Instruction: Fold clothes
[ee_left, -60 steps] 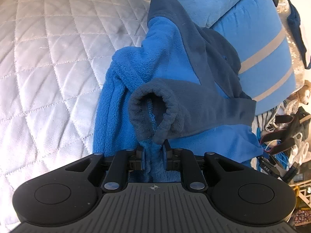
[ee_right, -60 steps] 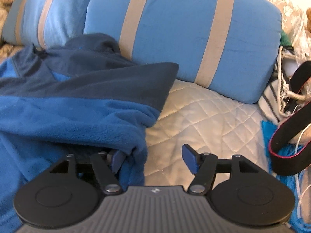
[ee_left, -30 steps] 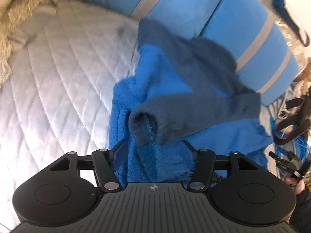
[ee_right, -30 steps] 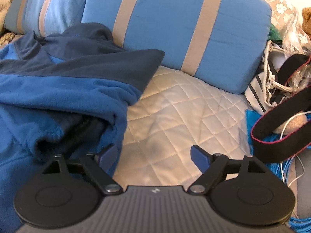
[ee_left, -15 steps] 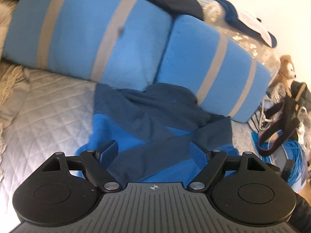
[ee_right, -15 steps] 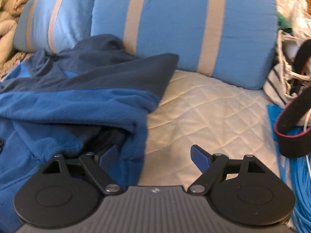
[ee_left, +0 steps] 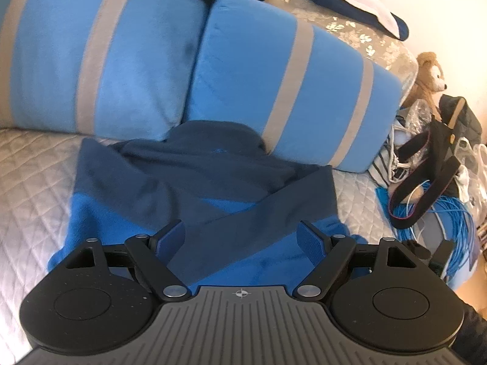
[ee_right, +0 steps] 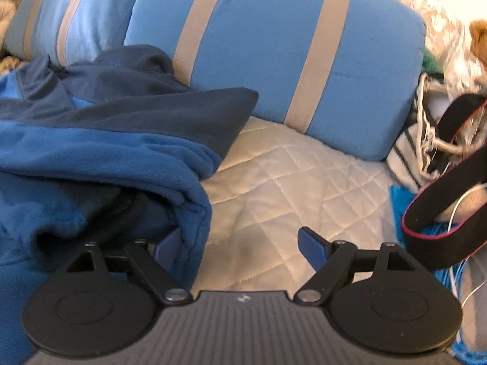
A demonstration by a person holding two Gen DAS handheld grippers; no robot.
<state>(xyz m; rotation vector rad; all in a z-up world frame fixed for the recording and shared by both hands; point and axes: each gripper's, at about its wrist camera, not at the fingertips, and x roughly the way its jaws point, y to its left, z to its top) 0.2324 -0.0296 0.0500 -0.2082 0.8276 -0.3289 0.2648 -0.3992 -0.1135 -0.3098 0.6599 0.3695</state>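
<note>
We see left gripper (ee_left: 242,235) released, jaws wide, above fleece jacket (ee_left: 194,188). Right gripper (ee_right: 242,241) released, empty; left finger at jacket edge (ee_right: 194,213). Jacket lies folded on quilted bed (ee_right: 289,188). Far: striped pillows (ee_left: 289,91) touching jacket.

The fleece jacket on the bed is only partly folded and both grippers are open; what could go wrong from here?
1. The fleece jacket leans on the striped pillows; a tug could drag them.
2. The right gripper has one finger tucked under a thick fold, so it may grab several layers.
3. The blue cables nearby could snag.
</note>
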